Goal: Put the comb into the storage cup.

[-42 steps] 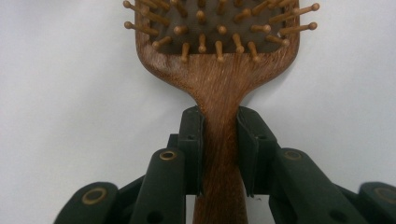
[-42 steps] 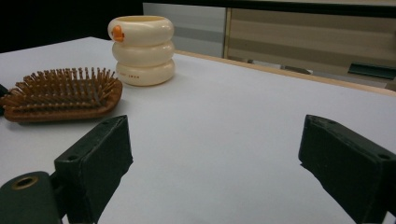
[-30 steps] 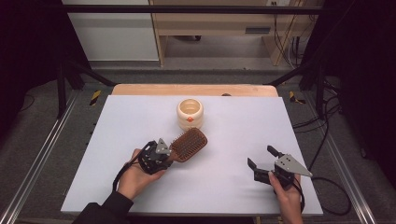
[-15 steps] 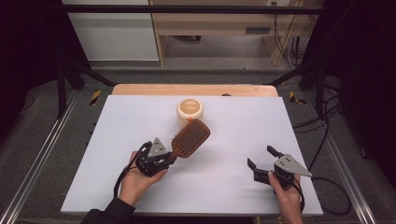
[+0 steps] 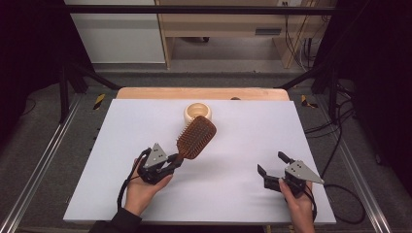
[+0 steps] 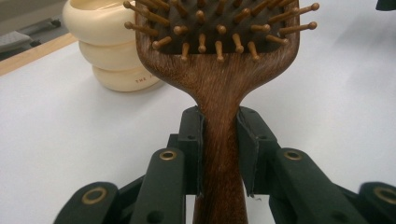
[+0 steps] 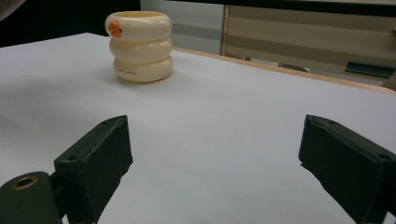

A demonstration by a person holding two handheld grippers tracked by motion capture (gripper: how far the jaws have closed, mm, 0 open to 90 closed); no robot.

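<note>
Two fingers [image 6: 192, 140] flanking hairbrush [image 6: 219, 84] handle

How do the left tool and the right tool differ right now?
The left tool is shut on the wooden hairbrush by its handle; the right tool is open with nothing between its jaws. The left tool points toward the cream cup; the right tool sits off near the table's right edge. Both are hand-held.

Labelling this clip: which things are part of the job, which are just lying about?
In the job:
- hairbrush, handle clamped in left gripper
- cream cup, just beyond the brush head

Idle:
- right gripper, open, nothing between its jaws
- cables on the floor, right of the table
</note>
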